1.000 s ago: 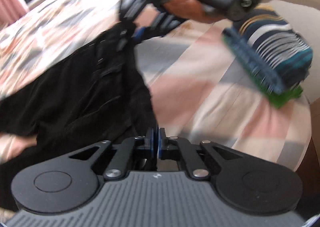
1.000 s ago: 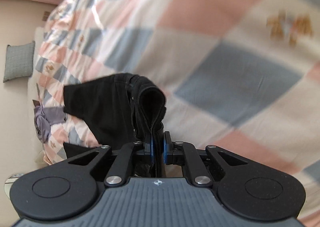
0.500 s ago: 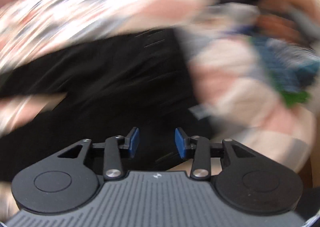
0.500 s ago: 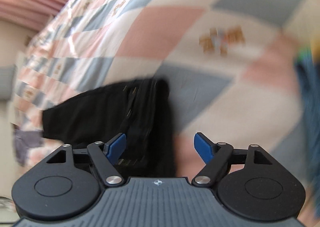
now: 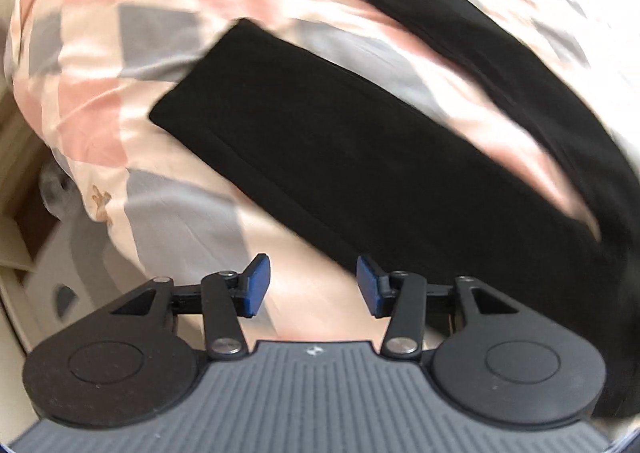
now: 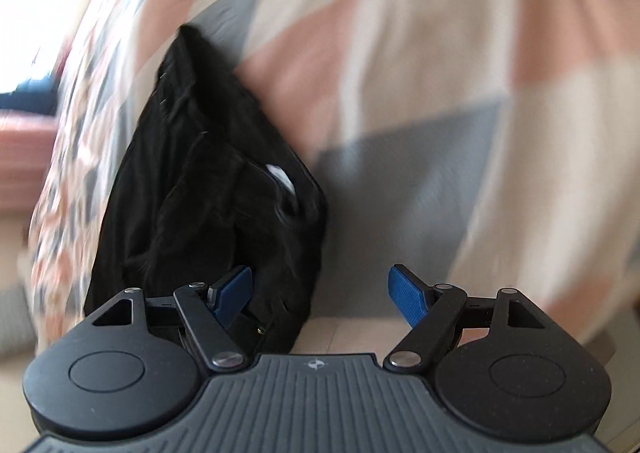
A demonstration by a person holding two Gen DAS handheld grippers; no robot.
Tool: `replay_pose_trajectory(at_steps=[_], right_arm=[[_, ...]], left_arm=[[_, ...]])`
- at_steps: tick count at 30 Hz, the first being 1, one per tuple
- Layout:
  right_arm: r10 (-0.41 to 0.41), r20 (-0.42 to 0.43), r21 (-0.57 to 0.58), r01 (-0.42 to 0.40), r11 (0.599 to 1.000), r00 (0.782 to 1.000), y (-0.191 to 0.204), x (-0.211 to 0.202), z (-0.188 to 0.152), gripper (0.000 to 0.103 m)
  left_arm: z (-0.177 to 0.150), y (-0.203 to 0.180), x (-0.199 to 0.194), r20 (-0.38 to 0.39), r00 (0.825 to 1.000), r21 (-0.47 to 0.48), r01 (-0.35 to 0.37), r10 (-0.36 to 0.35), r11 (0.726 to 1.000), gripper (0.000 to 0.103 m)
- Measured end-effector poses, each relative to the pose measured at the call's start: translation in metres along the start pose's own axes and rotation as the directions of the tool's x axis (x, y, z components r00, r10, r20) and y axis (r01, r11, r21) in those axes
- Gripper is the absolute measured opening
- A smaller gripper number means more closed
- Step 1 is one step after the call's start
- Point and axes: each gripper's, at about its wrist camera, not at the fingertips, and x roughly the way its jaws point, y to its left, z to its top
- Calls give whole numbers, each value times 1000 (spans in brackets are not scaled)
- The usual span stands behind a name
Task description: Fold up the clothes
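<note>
Bright daylight, perhaps from upper left, heavy motion blur, blown-out highlights, fisheye-warped edges, soft shadows

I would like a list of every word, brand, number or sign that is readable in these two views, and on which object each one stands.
There is no readable word or number.
Left gripper: a small pale emblem on its grey body, a sign only, no letters.
Right gripper: the same kind of small emblem, no letters.
Black trousers: a white tag shows at the waistband, too blurred to read.
Checked bedcover: small brownish printed motifs, blurred, no text.
</note>
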Motion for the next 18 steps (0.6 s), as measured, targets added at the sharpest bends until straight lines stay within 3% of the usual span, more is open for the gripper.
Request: replay_pose_trajectory(at_steps=[4,7,12,15,18], right_arm=[[-63,101,35,60,998,993,8,1,-44,77],[-78,147,30,74,997,986,16,5,-62,77],[-85,221,54,74,996,971,20,18,-67,77],[-81,272,72,63,995,959,15,25,-59,77],[-93,308,90,69,994,947,10,34,-45,77]], left_arm=[[54,61,37,-22,999,-115,21,-23,993,43],[78,77,63,-29,997,-133,61,-65,989,52],[84,92,99,-69,995,-182,57,-70,982,54],[74,98,109,-73,993,-218,74,-92,973,63],[69,98,121,-65,993,-213,78,-93,974,64]])
